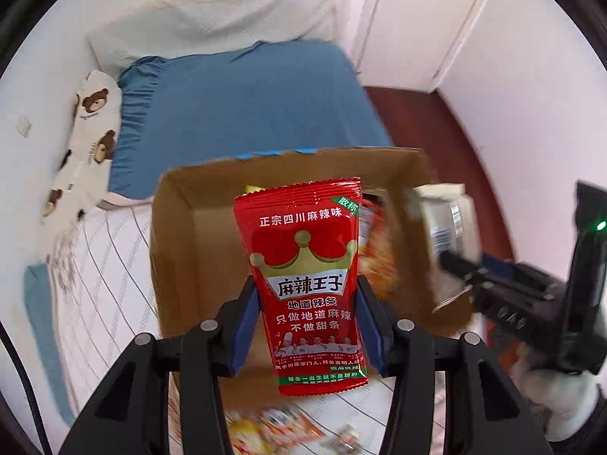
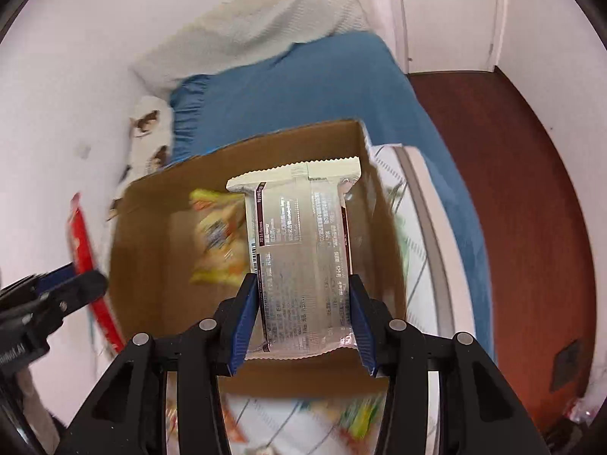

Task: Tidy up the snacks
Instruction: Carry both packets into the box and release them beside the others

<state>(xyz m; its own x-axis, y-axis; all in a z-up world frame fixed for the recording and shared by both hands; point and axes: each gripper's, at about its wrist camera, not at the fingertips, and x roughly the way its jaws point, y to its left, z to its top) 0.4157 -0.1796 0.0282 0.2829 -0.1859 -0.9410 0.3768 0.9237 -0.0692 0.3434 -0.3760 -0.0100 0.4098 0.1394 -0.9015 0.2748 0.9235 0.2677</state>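
Now the left gripper is clamped on the red snack packet; the right gripper grips the silver packet above the cardboard box.

The bed has a striped white cover; a cardboard box sits on it, with loose snack packets blurred at 6 o'clock.

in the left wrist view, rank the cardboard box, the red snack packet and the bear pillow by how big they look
1. cardboard box, largest.
2. and 3. red snack packet and bear pillow: too close to call; the packet is held right at the camera, so its apparent size is inflated.
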